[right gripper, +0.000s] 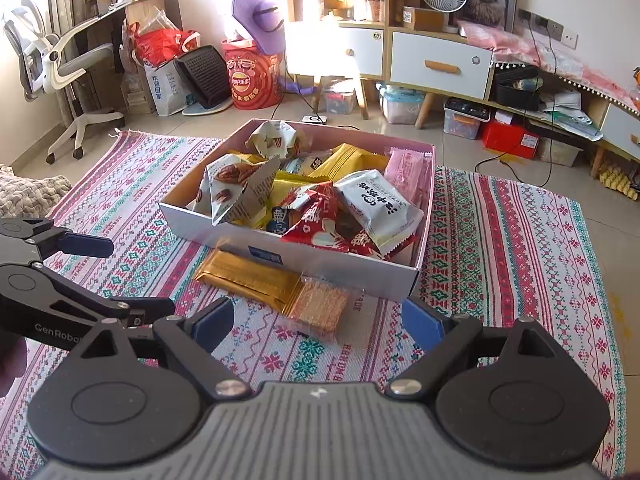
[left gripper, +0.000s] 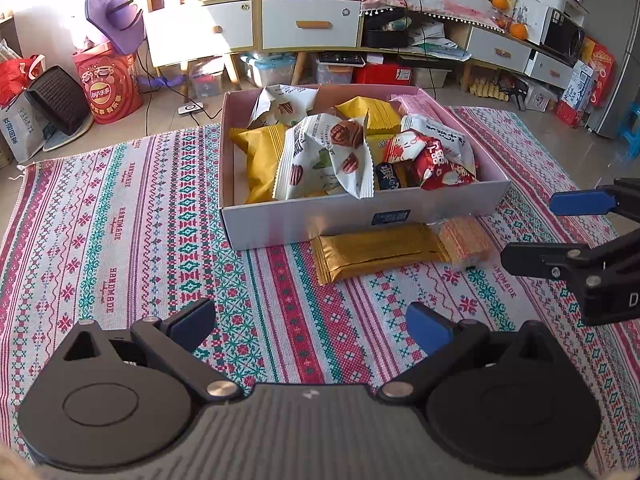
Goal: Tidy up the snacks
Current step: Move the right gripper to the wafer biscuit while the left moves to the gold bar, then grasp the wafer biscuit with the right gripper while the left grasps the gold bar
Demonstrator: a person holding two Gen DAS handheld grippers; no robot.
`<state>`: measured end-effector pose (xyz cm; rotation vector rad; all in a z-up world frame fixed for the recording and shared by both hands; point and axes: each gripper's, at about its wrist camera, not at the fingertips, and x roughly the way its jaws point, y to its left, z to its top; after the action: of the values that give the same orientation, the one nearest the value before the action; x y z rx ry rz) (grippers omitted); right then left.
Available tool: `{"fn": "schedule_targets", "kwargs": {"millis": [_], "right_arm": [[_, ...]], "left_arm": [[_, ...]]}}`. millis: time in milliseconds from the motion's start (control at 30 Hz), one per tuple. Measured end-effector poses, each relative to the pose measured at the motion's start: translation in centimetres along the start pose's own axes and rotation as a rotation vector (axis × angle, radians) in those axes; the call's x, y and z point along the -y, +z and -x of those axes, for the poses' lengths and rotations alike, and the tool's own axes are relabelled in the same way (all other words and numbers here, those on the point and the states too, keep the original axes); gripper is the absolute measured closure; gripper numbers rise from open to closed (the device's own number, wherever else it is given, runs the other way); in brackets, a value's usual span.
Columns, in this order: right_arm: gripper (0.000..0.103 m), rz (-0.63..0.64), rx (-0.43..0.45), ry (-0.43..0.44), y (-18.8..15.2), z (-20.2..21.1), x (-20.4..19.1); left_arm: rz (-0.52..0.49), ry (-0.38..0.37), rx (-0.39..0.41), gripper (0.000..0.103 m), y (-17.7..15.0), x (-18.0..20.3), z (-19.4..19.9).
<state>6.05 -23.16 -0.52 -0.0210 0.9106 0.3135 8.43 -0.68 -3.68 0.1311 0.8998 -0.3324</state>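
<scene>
A shallow white box sits in the middle of both views on a patterned woven cloth spread over the floor, and it is heaped with wrapped snacks: a yellow packet at its left side, a white pecan-print packet in the centre, a red packet toward the right, and a pink packet against the far right wall. Outside the box, 2 snacks lie on the cloth touching its near wall: a gold foil packet and, just beside its right end, a clear-wrapped orange wafer. In the right wrist view they sit in the lower centre of the frame, the wafer nearest. The left gripper hovers over bare cloth at the bottom of its view, jaws spread wide and holding nothing. The right gripper has its jaws spread too, empty, with the wafer lying between and just ahead of them; it also shows at the right edge of the left view.
</scene>
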Motion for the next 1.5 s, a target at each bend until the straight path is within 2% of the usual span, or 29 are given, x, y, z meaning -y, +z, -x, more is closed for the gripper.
{"fn": "schedule_targets", "kwargs": {"millis": [267,533,633,767,867,1067,1367,1500], "right_arm": [[0.016,0.013,-0.04,-0.016,-0.9,-2.2,0.0],[0.03,-0.029,-0.034,0.001,-1.0,-3.7,0.4],[0.039,-0.053,-0.038,0.02,-1.0,-4.0,0.6],[0.045,-0.071,-0.048,0.044,-1.0,-4.3,0.7],[0.057,-0.081,-0.051,0.069,-0.9,-4.4,0.9],[0.065,-0.09,-0.06,0.066,-0.7,-4.0,1.4],[0.066,-0.091,-0.078,0.011,-0.9,-3.7,3.0],[0.066,-0.092,-0.086,0.008,-1.0,-3.6,3.4]], "left_arm": [[-0.025,0.002,-0.026,0.0,-0.8,0.0,-1.3],[-0.092,-0.035,0.013,0.0,-0.5,0.3,-2.5],[-0.122,-0.068,0.037,0.0,-0.2,0.5,-2.8],[-0.143,-0.121,0.06,0.0,0.2,0.7,-3.5],[-0.137,-0.172,0.073,0.0,0.6,0.8,-4.0],[-0.172,-0.297,0.055,0.003,0.3,1.5,-3.9],[-0.305,-0.451,-0.041,0.003,-0.5,4.0,-2.8],[-0.369,-0.391,-0.016,0.003,-0.2,4.9,-2.2]]}}
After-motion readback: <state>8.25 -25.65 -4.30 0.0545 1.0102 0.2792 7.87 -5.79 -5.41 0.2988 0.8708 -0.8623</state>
